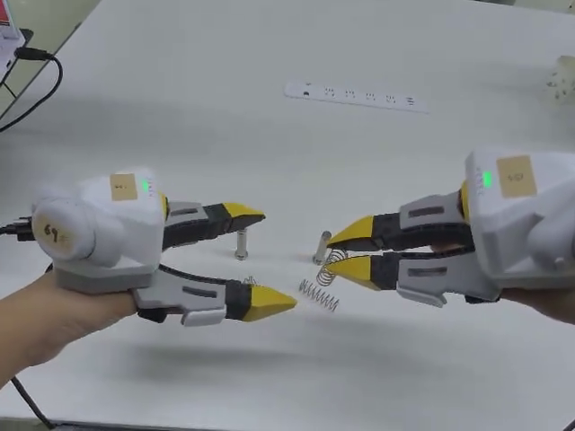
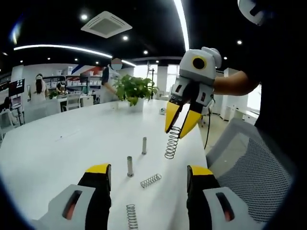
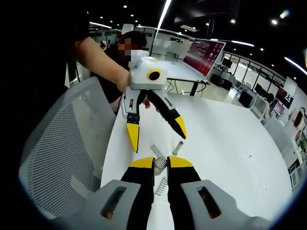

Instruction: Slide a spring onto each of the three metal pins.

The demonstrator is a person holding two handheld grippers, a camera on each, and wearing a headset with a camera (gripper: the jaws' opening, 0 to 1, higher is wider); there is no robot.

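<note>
Two short metal pins [image 1: 241,244] [image 1: 322,248] stand upright on the white table [image 1: 269,144]. My right gripper [image 1: 343,254] is shut on the top of a spring [image 1: 332,266], which hangs right beside the right-hand pin. Another spring [image 1: 319,296] lies on the table just below it. My left gripper [image 1: 271,260] is open and empty, its jaws on either side of the left-hand pin. The left gripper view has both pins [image 2: 129,166] [image 2: 144,145], two loose springs [image 2: 150,180] [image 2: 131,215] and the held spring [image 2: 171,142]. The right gripper view has the held spring [image 3: 159,163] pinched between its jaws.
A white power strip [image 1: 355,96] lies at the far side of the table. A black cable [image 1: 40,81] loops at the far left. A grey mesh chair [image 3: 57,153] stands at the table's near edge. A potted plant [image 2: 134,91] sits at the table's far end.
</note>
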